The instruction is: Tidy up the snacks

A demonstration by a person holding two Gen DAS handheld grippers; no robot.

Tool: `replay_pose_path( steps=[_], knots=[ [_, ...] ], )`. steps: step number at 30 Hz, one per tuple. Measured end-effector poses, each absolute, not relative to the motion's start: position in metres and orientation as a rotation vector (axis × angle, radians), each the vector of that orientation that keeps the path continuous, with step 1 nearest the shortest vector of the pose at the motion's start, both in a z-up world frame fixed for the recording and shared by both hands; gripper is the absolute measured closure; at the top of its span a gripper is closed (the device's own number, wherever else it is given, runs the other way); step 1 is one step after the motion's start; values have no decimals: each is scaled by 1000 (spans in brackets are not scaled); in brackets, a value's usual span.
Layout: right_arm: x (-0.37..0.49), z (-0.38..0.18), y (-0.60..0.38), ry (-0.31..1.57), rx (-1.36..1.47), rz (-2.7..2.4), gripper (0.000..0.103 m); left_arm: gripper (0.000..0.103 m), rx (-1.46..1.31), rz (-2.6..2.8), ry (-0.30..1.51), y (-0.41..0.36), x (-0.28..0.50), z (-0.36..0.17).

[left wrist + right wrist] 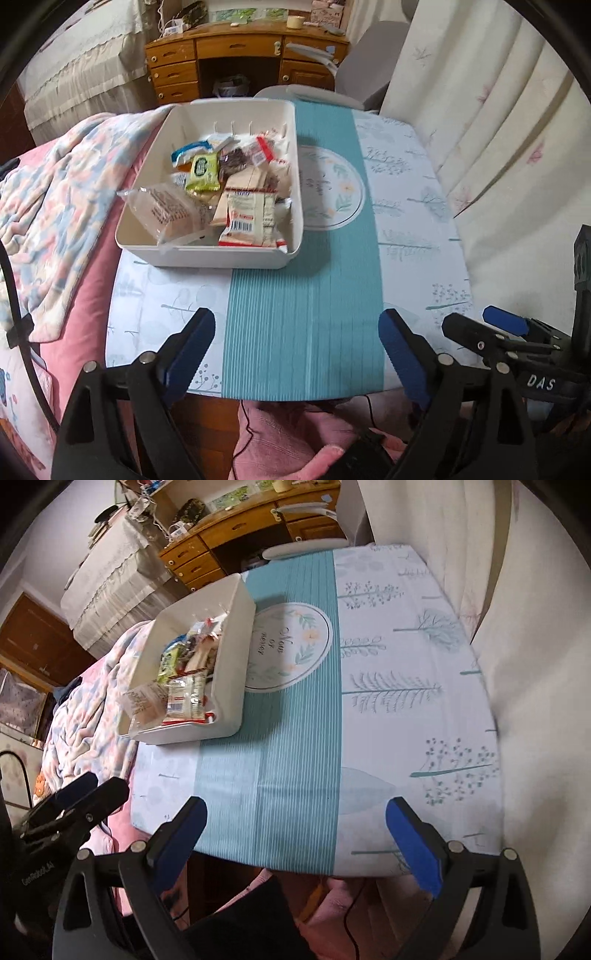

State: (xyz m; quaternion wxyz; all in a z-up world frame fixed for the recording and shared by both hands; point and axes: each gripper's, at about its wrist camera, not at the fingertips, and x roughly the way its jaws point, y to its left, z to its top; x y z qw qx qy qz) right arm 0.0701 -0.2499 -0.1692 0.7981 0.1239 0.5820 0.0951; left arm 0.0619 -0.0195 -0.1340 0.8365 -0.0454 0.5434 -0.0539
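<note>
**Both grippers empty, snacks sitting in the bin**

I find the left gripper (pixel 297 341) with its jaws spread wide and nothing between the blue pads (pixel 190 354); only the striped teal band of the tablecloth (pixel 306 325) shows in the gap. The right gripper (pixel 295 829) stands likewise wide apart and empty, over the near edge of the same cloth.

The white bin (pixel 207 254) lies ahead of the left jaws and slightly to their left, well apart from the fingertips. From the right gripper it lies ahead and far to the left of the jaws. It rests on the table, its far left corner against a floral blanket (pixel 55 206).

Inside the bin I note the snacks (pixel 236 184) heaped loosely: a green packet (pixel 202 173), a clear wrapped item (pixel 166 210) leaning on the left wall, and a red-and-white packet (pixel 251 221) nearest the front wall. I see no snack on the cloth outside the bin.

The right gripper shows at the right edge of the left wrist view, just beside the left one.
</note>
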Motion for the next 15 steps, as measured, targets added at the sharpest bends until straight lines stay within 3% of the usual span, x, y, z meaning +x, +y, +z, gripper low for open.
replay_pose_path(
  steps=[3, 15],
  knots=[
    [64, -144, -247, 1219, 259, 244, 5, 0, -110, -123, 1114, -20, 58, -113],
    [32, -77, -246, 1043, 208, 259, 0, 0, -30, -14, 963, -36, 39, -55]
  ],
)
